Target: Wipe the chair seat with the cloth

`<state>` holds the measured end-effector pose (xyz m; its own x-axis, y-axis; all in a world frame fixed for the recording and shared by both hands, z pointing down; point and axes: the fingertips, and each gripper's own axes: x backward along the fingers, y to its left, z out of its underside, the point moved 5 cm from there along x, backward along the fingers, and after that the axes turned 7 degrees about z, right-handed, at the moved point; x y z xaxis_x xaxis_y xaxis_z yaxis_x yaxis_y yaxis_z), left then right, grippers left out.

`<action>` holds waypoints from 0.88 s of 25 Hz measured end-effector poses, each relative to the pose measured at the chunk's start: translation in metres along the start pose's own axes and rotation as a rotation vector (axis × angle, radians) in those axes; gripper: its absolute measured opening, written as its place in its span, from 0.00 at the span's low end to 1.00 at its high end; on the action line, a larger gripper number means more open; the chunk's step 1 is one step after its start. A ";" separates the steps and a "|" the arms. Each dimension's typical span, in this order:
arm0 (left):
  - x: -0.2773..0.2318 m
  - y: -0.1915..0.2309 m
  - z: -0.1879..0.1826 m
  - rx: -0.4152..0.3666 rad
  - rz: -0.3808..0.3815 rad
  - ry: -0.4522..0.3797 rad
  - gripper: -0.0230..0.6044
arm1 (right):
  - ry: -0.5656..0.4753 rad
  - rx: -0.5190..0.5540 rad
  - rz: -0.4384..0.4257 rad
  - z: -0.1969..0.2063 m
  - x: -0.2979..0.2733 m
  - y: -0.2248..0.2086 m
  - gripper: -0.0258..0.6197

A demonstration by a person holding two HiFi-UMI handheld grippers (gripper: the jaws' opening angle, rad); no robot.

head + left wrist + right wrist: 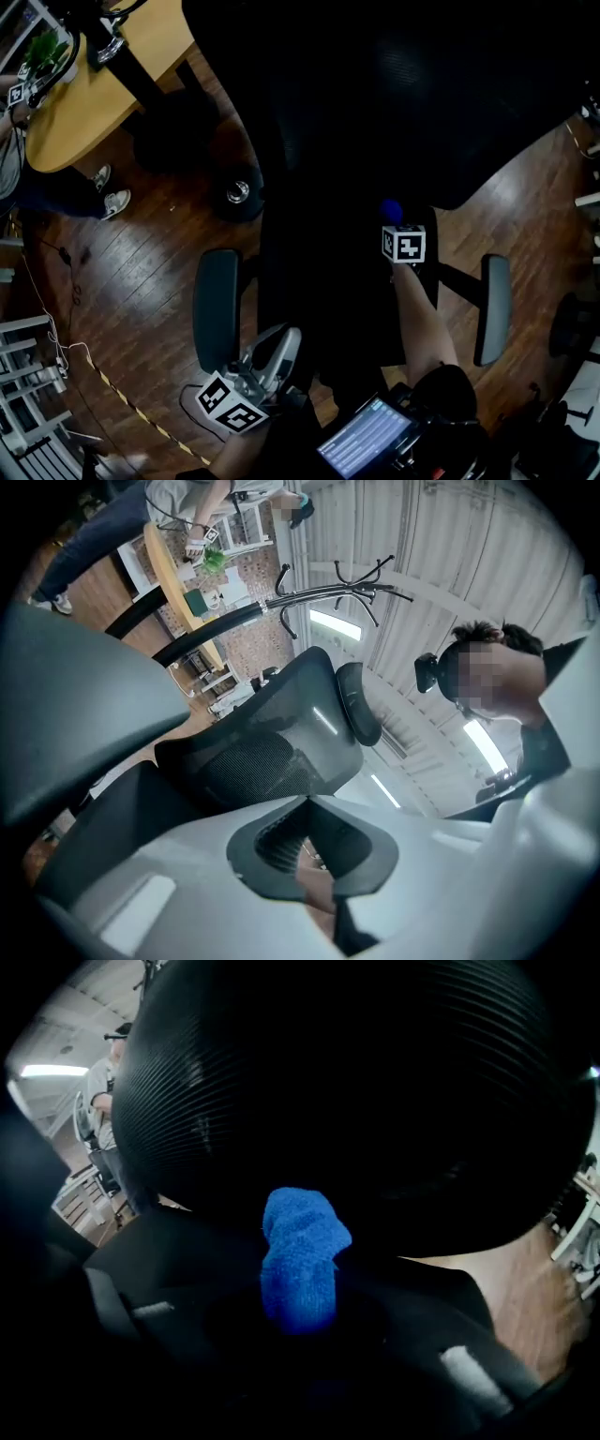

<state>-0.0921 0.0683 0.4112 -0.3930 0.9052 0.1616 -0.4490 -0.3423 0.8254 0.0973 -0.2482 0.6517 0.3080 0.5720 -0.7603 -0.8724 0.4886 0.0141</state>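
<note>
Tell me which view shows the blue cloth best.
The right gripper view: the blue cloth sits bunched in the jaws of the right tool, centre frame, against the dark chair. The head view shows only a blue tip above that tool's marker cube. The left gripper view shows none of it.

The right gripper [300, 1321] has its dark fingers [150, 1312] pinched on a bunched blue cloth [300, 1260], which stands up between them. Right behind the cloth, the ribbed black mesh of the chair [356, 1091] fills most of the view. It is too dark to tell whether the cloth touches it. Wooden floor [525, 1288] shows low on the right. At the upper left, a person [106, 1077] stands far off under a ceiling light [52, 1071].
</note>
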 end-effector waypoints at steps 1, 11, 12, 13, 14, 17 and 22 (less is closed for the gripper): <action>-0.002 0.001 0.001 0.005 -0.001 0.004 0.03 | 0.006 -0.013 0.032 0.003 0.006 -0.017 0.12; -0.019 0.006 -0.001 0.013 -0.020 0.013 0.03 | 0.006 -0.076 0.127 0.019 0.033 -0.094 0.12; -0.020 0.005 -0.001 0.012 -0.019 0.013 0.03 | 0.003 -0.071 0.128 0.019 0.033 -0.094 0.12; -0.021 0.005 0.000 0.011 -0.018 0.013 0.03 | 0.000 -0.063 0.134 0.020 0.033 -0.094 0.12; -0.021 0.004 0.000 0.010 -0.017 0.012 0.03 | -0.006 -0.053 0.143 0.020 0.034 -0.094 0.12; -0.021 0.004 0.000 0.013 -0.014 0.007 0.03 | -0.018 -0.031 0.156 0.017 0.038 -0.093 0.12; -0.014 0.001 -0.005 0.020 -0.007 -0.007 0.03 | -0.067 -0.071 0.051 0.009 0.043 -0.041 0.12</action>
<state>-0.0908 0.0540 0.4075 -0.3846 0.9092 0.1595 -0.4353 -0.3310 0.8372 0.1497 -0.2378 0.6238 0.2849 0.6390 -0.7144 -0.9118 0.4107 0.0037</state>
